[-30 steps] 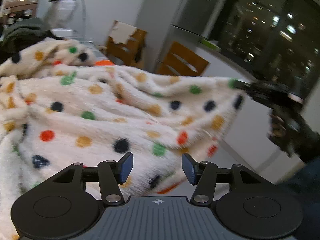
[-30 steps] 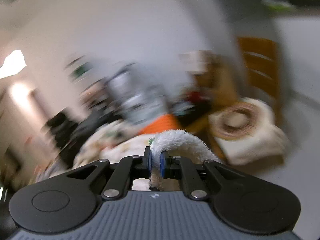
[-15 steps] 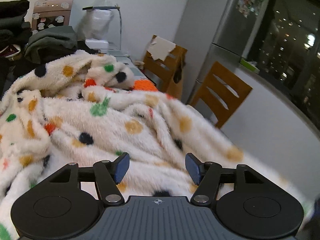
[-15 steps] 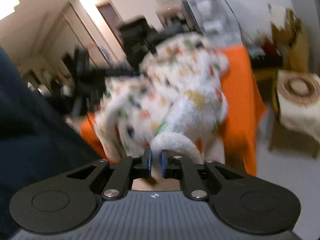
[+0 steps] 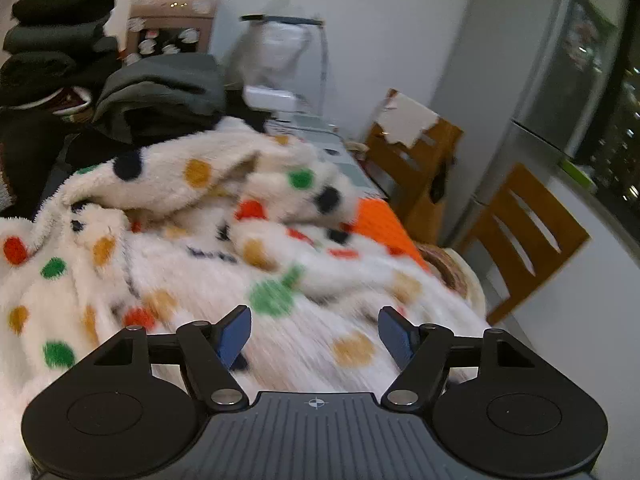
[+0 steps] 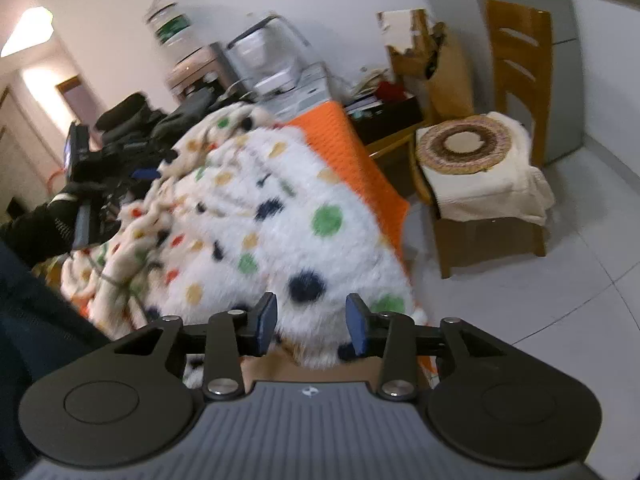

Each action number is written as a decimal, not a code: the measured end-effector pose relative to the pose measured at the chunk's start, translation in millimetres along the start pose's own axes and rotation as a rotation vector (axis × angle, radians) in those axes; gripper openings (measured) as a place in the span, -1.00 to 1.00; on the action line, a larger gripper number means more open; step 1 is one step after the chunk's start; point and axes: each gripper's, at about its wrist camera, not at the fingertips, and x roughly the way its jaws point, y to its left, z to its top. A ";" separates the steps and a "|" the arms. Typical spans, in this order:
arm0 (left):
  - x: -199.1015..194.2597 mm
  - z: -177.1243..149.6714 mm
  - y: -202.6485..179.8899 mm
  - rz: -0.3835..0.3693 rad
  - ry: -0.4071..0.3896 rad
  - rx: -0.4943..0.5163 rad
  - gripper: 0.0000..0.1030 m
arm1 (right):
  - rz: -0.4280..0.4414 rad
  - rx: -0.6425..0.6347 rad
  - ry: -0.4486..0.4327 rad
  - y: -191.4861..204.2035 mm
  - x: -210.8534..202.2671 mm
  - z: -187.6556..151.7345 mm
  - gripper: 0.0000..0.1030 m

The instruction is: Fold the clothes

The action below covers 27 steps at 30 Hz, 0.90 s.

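A fluffy white garment with coloured polka dots (image 5: 168, 264) lies crumpled on a table with an orange cloth (image 5: 378, 224). My left gripper (image 5: 314, 334) is open just above the garment's near part, holding nothing. In the right wrist view the same garment (image 6: 272, 216) spreads over the orange cloth (image 6: 360, 168). My right gripper (image 6: 311, 324) is open with the garment's near edge lying between and below its blue pads. The left gripper and gloved hand (image 6: 80, 184) show at the garment's far left side.
Dark folded clothes (image 5: 60, 32) are stacked at the back left of the table. Wooden chairs (image 5: 524, 236) stand to the right, one with a cushion (image 6: 464, 148). A fridge (image 5: 532, 60) and white tiled floor (image 6: 540, 300) lie beyond the table's right edge.
My right gripper has opened and let go of the garment's edge, which dropped onto the table. The garment went from stretched in the air to lying down. My left gripper stayed open.
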 end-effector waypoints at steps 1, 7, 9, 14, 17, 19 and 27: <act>8.5 6.4 5.4 0.009 0.002 -0.013 0.42 | -0.014 0.009 -0.004 1.2 7.0 4.8 -0.13; 66.6 40.7 33.7 0.065 0.026 -0.063 0.43 | -0.076 0.027 -0.033 18.0 65.3 54.1 -0.13; 86.3 48.0 38.5 0.064 0.037 -0.046 0.43 | -0.096 0.032 -0.043 24.0 85.4 71.3 -0.13; 131.9 65.0 45.8 0.040 0.059 0.023 0.44 | -0.130 0.036 -0.054 37.8 139.0 118.7 -0.10; 155.0 75.8 45.4 0.022 0.054 0.078 0.44 | -0.138 0.010 -0.039 49.1 178.0 151.8 -0.08; 167.3 81.8 44.3 0.014 0.050 0.107 0.45 | -0.145 -0.012 -0.031 56.4 205.4 173.6 -0.07; 200.4 90.2 35.1 -0.041 0.055 0.185 -0.14 | -0.102 -0.080 0.064 66.5 335.5 249.6 0.07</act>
